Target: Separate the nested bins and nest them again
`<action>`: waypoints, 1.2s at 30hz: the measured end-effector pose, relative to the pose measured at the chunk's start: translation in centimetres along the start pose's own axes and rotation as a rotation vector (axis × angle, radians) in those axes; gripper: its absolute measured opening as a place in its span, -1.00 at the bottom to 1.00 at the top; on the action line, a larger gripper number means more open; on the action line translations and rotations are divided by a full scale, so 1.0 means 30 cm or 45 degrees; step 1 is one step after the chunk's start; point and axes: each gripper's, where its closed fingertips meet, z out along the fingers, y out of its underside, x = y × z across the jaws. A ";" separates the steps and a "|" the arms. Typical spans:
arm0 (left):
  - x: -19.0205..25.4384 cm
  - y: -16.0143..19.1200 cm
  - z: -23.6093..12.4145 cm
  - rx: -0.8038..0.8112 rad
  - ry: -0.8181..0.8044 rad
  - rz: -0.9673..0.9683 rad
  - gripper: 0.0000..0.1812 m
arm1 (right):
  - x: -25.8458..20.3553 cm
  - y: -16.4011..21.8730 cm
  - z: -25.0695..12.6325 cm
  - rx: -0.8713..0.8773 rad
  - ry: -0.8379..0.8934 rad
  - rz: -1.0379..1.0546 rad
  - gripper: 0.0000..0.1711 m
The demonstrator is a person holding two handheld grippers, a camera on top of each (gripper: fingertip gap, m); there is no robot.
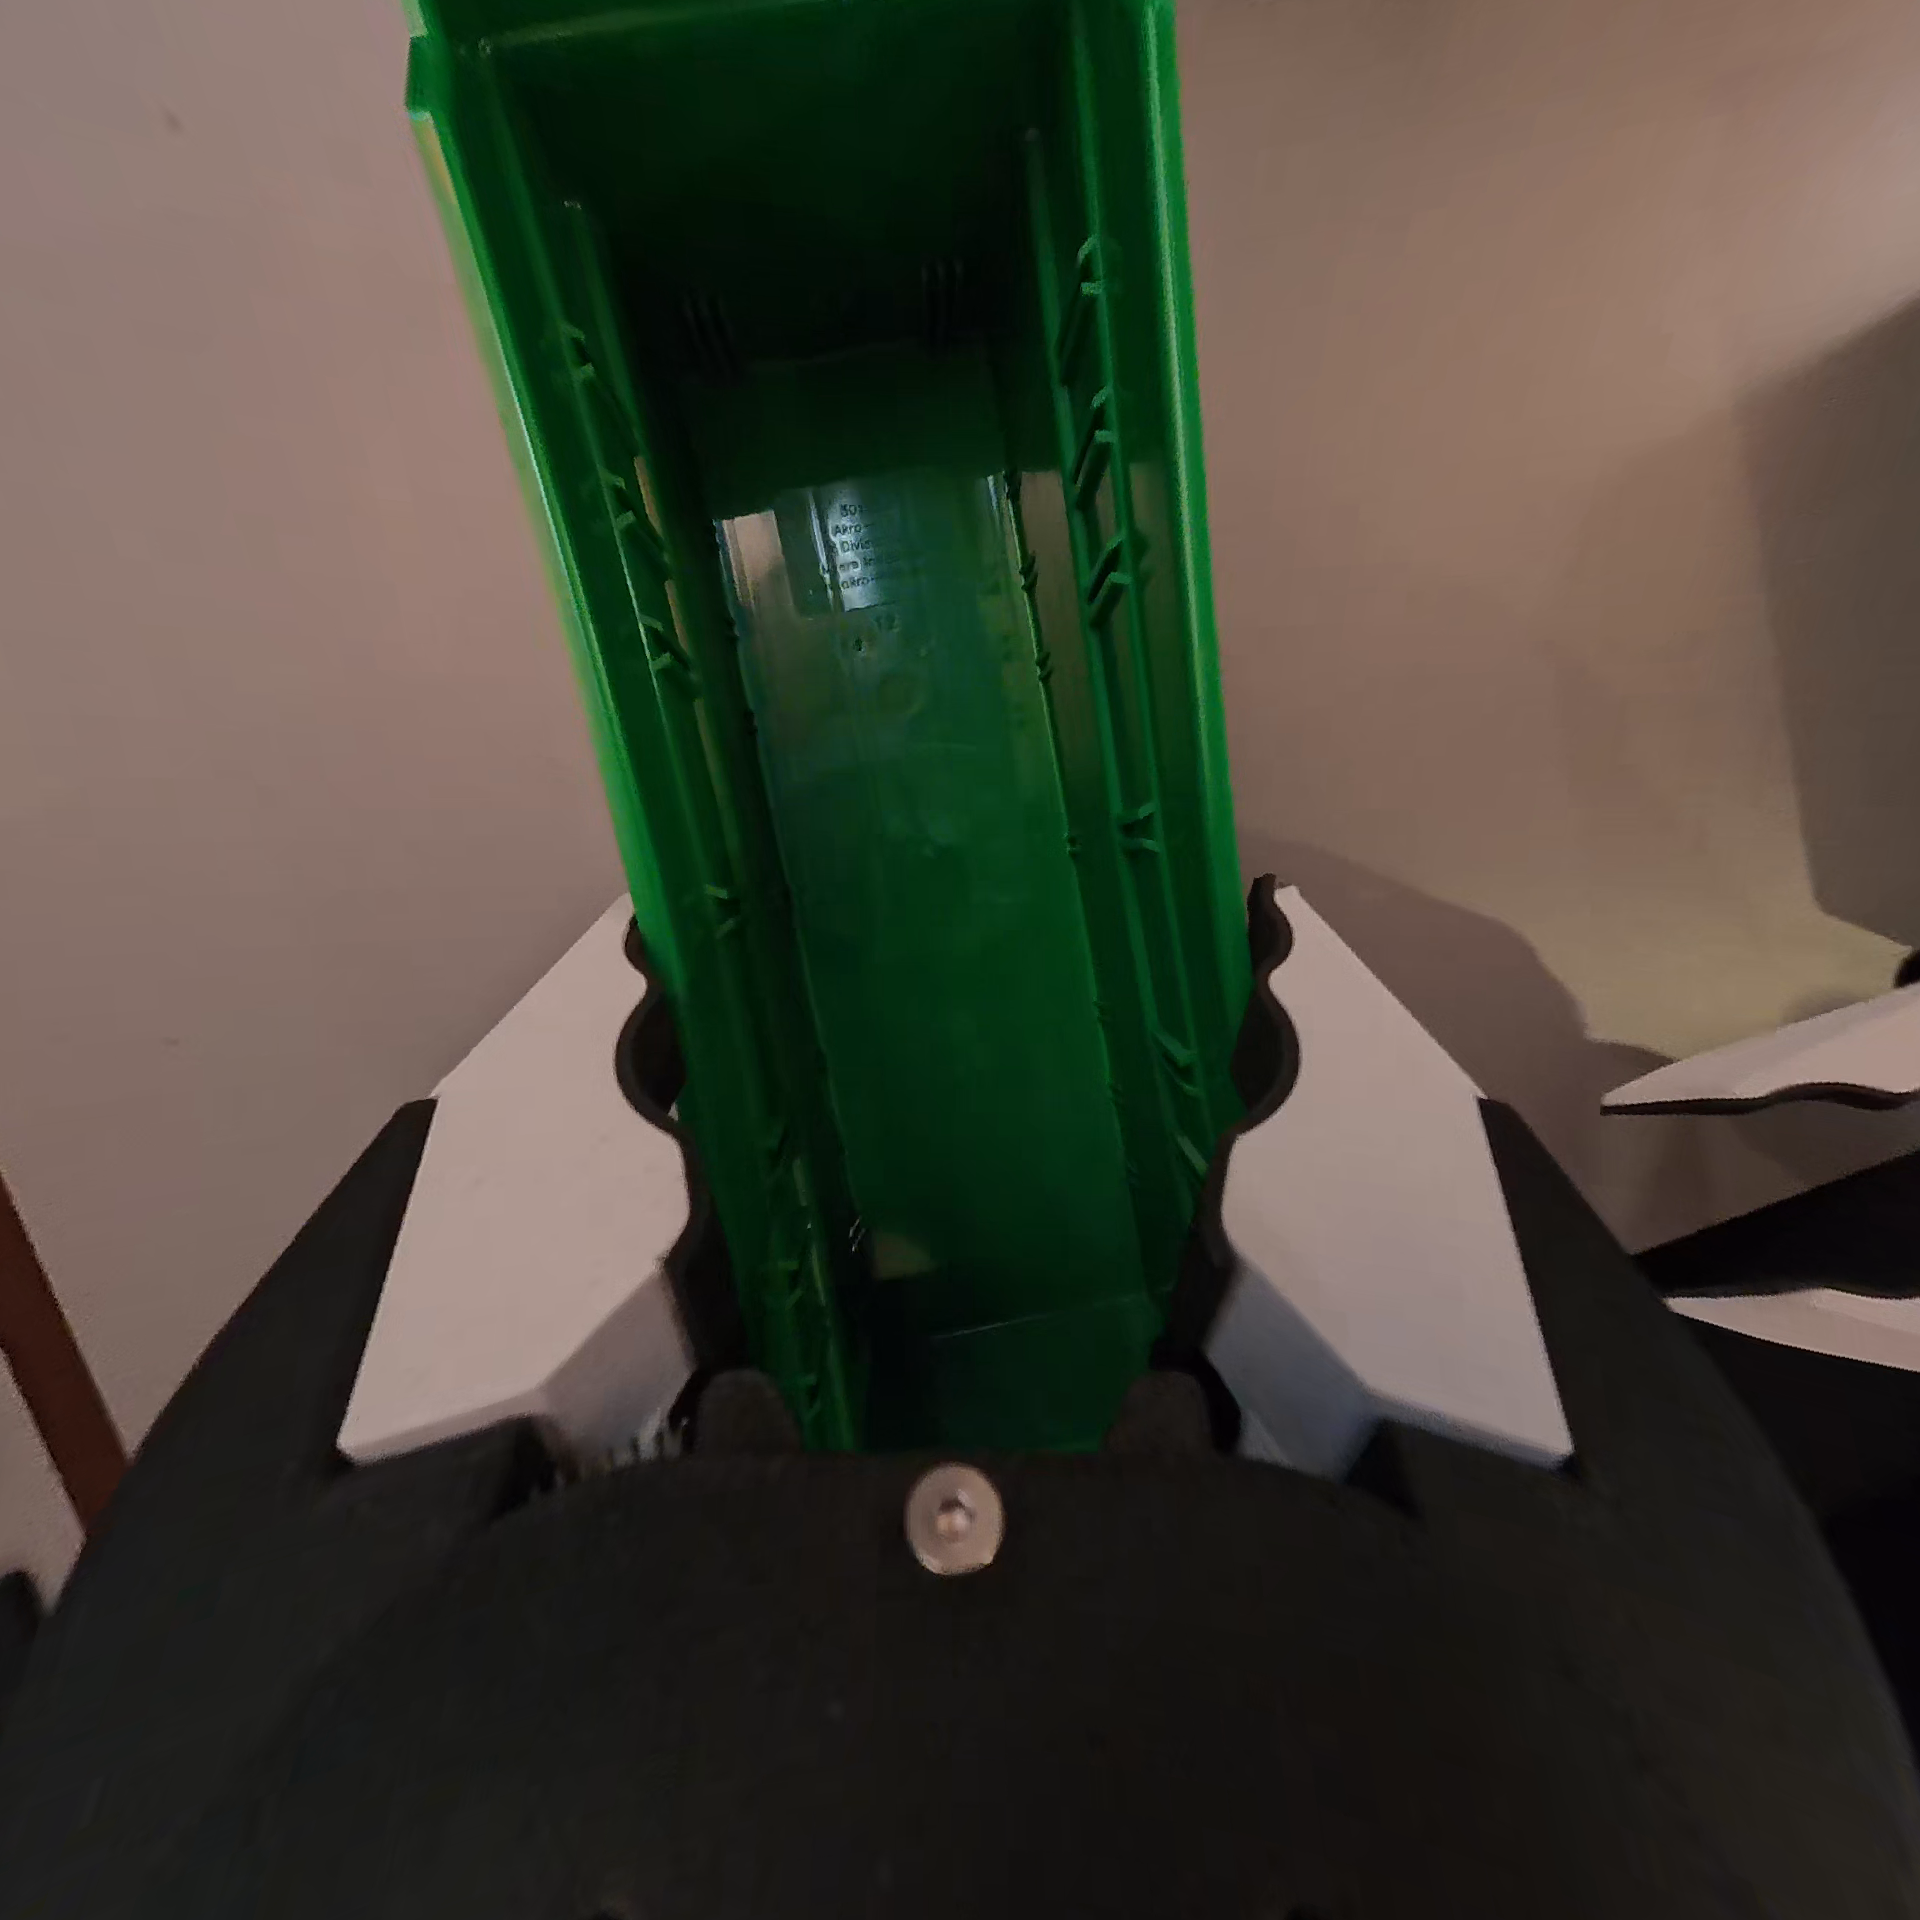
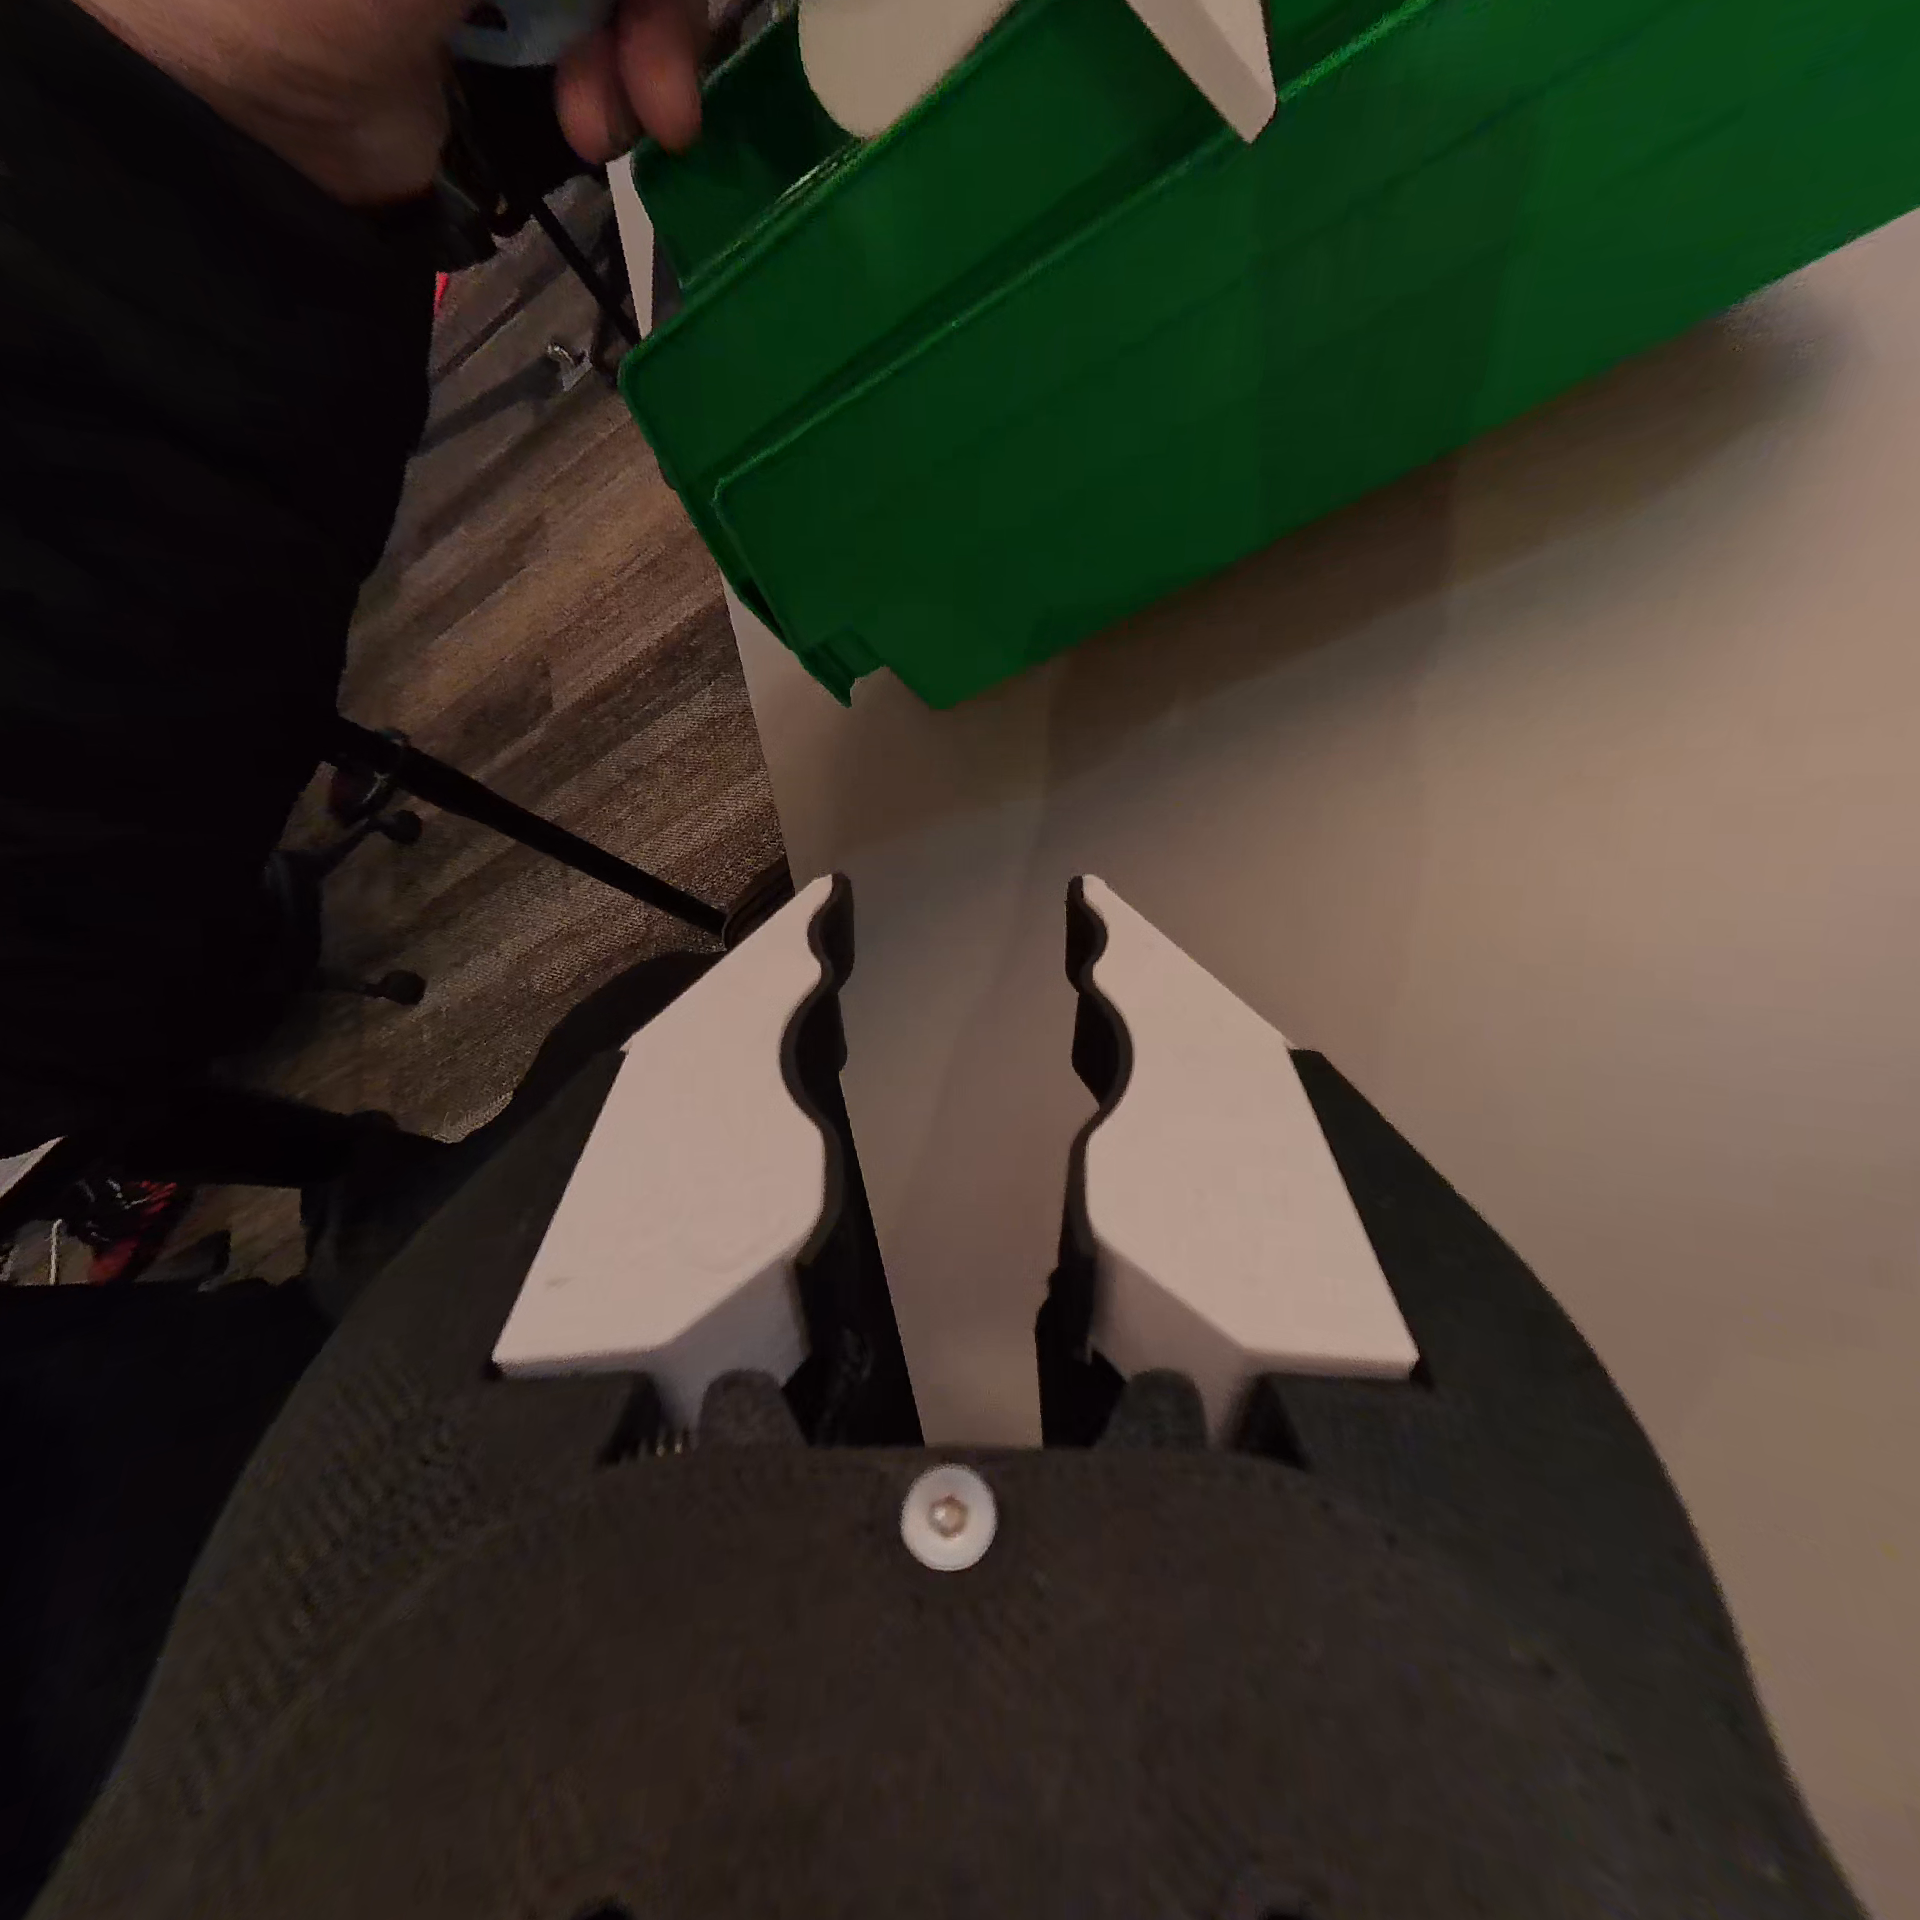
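I have the green bins [image 1: 935,727] clamped in my left claw [image 1: 951,1049] — still nested, one inside the other, lifted off the bench [image 2: 1455,935] near its left edge. My right claw [image 2: 961,997] hangs below them with its fingers apart, holding nothing — a hand [image 2: 364,83] shows at upper left.

The green bins [image 2: 1143,395] run off the top edge in both views, their far ends unseen.
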 end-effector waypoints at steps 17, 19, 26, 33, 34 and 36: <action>-0.014 0.075 0.037 -0.178 -0.069 0.129 0.32 | 0.006 0.049 0.040 -0.062 -0.014 0.008 -0.53; -0.012 0.074 0.034 -0.185 -0.077 0.137 0.28 | 0.009 0.050 0.042 -0.064 -0.012 0.008 -0.53; -0.019 0.060 0.024 -0.162 -0.098 0.144 0.18 | 0.020 0.022 0.061 -0.051 -0.003 0.003 -0.56; -0.023 0.030 -0.010 -0.077 -0.052 0.113 0.17 | 0.022 -0.016 0.102 -0.047 0.000 -0.014 -0.57; -0.023 0.028 -0.015 -0.068 -0.030 0.097 0.16 | 0.026 -0.025 0.108 -0.038 0.005 -0.014 -0.57; -0.024 0.030 -0.017 -0.057 -0.008 0.094 0.16 | 0.047 -0.056 0.116 -0.001 0.033 -0.017 -0.57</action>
